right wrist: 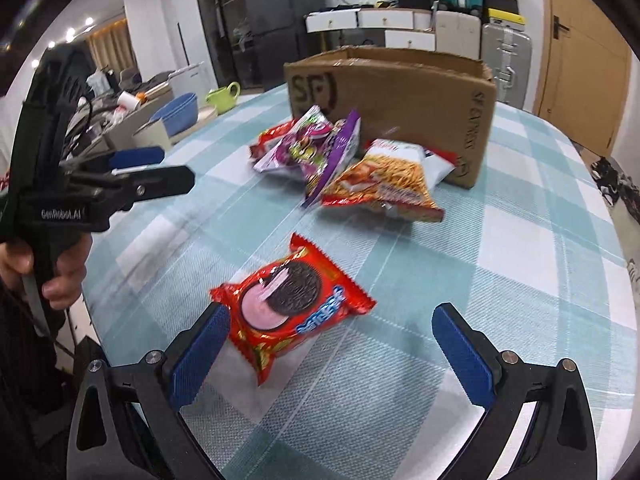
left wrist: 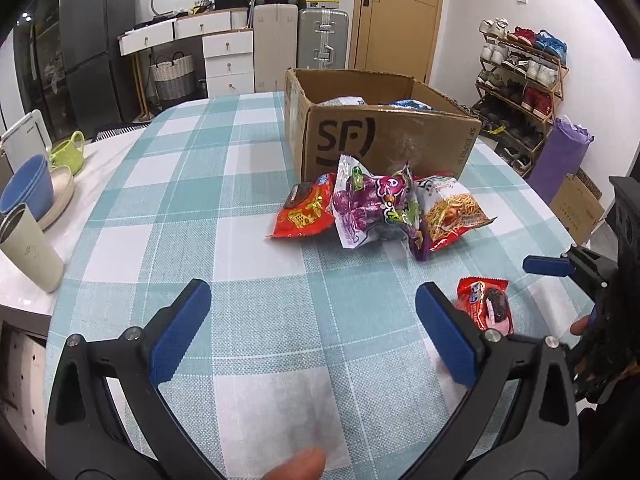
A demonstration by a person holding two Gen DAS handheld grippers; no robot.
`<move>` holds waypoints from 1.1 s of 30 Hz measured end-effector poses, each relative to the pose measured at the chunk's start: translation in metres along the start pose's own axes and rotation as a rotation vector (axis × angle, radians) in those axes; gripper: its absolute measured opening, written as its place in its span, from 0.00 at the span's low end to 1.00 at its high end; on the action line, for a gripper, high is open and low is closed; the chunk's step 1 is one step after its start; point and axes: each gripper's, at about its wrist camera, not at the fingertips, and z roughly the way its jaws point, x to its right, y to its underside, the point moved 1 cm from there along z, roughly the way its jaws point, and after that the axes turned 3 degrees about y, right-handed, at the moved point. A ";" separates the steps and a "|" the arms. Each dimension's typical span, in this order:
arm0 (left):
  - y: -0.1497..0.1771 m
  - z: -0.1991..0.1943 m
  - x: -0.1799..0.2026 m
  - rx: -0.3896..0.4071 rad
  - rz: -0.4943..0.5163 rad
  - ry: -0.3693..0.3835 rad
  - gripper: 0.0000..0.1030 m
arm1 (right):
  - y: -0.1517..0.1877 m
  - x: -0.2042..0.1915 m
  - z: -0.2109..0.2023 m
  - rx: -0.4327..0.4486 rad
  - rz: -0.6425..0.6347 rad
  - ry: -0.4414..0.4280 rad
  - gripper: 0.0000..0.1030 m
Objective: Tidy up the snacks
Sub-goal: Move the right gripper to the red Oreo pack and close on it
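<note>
Snacks lie on the checked tabletop (left wrist: 224, 208) in front of you, and the closest is the red cookie pack (right wrist: 290, 306), flat on the cloth just ahead of your right gripper (right wrist: 330, 340). That gripper is spread wide and holds nothing; its left blue pad (right wrist: 200, 356) sits right at the pack's near-left corner, though you cannot tell whether it touches, while the other pad stands well clear on the right. Your left gripper (left wrist: 312, 320) is likewise released and empty, hovering over bare cloth, with the cookie pack (left wrist: 486, 306) just beyond its right finger.

Farther out, three more packs huddle together, overlapping: a red pack (left wrist: 306, 210) on the left, a crumpled purple pack (left wrist: 378, 208) in the middle lying partly over its neighbours, and a noodle pack (left wrist: 450, 212) on the right. They lie just before the front wall of the open cardboard box (left wrist: 384, 140), which stands upright on the tabletop and already shows some packets inside.

Off to your left, near the tabletop's edge, stand a pale cup (left wrist: 30, 248), blue bowls (left wrist: 30, 188) on a plate, and a green mug (left wrist: 70, 152).
</note>
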 end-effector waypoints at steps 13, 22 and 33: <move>0.004 0.014 -0.004 -0.026 -0.005 -0.015 0.99 | -0.012 0.003 0.017 -0.047 0.016 0.051 0.99; 0.007 0.022 -0.016 -0.044 -0.039 -0.017 0.99 | -0.019 0.017 0.021 -0.057 0.069 0.083 0.99; 0.010 0.033 -0.020 -0.067 -0.048 -0.015 0.99 | -0.020 0.000 0.026 -0.069 -0.019 0.083 0.84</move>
